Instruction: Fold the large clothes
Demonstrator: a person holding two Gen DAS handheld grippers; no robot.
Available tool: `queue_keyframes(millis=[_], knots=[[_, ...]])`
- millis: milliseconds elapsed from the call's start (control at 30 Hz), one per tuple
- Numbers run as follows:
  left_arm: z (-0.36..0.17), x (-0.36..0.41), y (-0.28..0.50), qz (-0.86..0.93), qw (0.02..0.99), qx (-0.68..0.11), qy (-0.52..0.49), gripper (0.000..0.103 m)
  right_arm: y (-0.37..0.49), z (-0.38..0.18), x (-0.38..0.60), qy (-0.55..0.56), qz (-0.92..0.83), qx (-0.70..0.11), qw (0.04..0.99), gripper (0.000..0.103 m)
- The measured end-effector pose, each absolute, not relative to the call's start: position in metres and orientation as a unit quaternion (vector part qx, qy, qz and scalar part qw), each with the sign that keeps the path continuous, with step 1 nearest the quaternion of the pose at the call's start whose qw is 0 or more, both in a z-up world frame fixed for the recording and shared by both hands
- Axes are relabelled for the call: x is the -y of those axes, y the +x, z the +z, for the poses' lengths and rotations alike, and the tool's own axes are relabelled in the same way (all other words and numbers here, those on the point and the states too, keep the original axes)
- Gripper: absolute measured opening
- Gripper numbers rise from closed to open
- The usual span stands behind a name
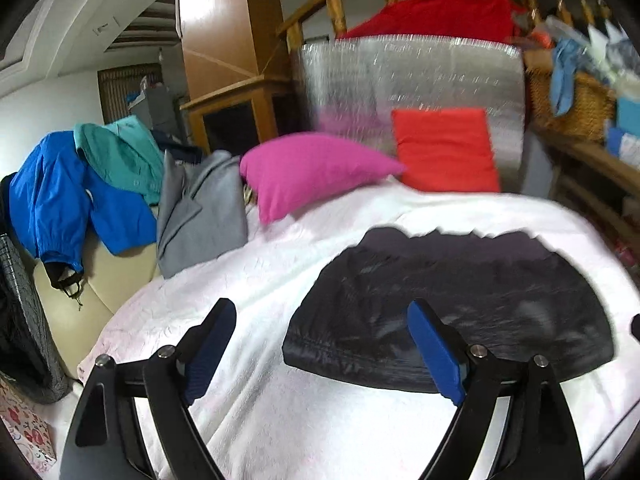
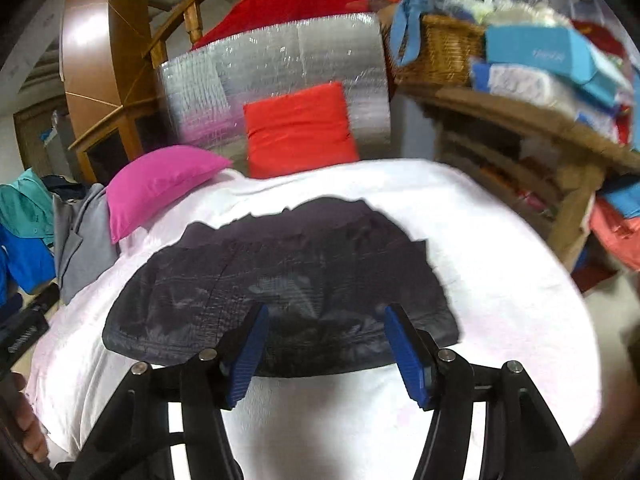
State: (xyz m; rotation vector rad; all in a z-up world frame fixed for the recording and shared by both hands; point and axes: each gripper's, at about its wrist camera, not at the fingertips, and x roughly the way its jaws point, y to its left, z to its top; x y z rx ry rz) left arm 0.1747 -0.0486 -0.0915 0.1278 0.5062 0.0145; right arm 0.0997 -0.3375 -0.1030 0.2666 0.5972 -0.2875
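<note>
With the left gripper (image 1: 322, 350) and right gripper (image 2: 322, 354) jaws wide apart and empty, the slick folded dark garment (image 1: 452, 312) may spring open on the bed (image 1: 256, 280).

- The right gripper (image 2: 324, 350), black-armed with blue ribbed pads, stands with its jaws apart and nothing between them.
- Beyond it, a dark, shiny folded garment (image 2: 280, 280) lies flat on the white bed cover (image 2: 500, 280).
- A magenta pillow (image 2: 160, 188) and an orange-red cushion (image 2: 300, 128) sit at the far end.
- A wicker basket (image 2: 444, 48) stands on the wooden shelf (image 2: 520, 116) to the right.
</note>
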Motion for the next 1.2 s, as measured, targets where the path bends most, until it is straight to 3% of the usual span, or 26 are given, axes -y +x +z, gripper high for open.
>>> queue_keyframes(millis=[133, 500, 1200], knots=[[-0.057, 0.045, 0.135, 0.013, 0.977, -0.204, 0.067, 0.095, 0.064, -0.066, 0.329, 0.119, -0.154, -0.26, 0.946, 0.071], [0.018, 0.024, 0.046, 0.007, 0.989, -0.138, 0.059, 0.098, -0.016, 0.022, 0.3, 0.092, -0.165, -0.194, 0.963, 0.074], [0.047, 0.014, 0.009, -0.014, 0.989, -0.139, 0.041, 0.099, -0.046, 0.038, 0.284, 0.084, -0.162, -0.208, 0.961, 0.074]])
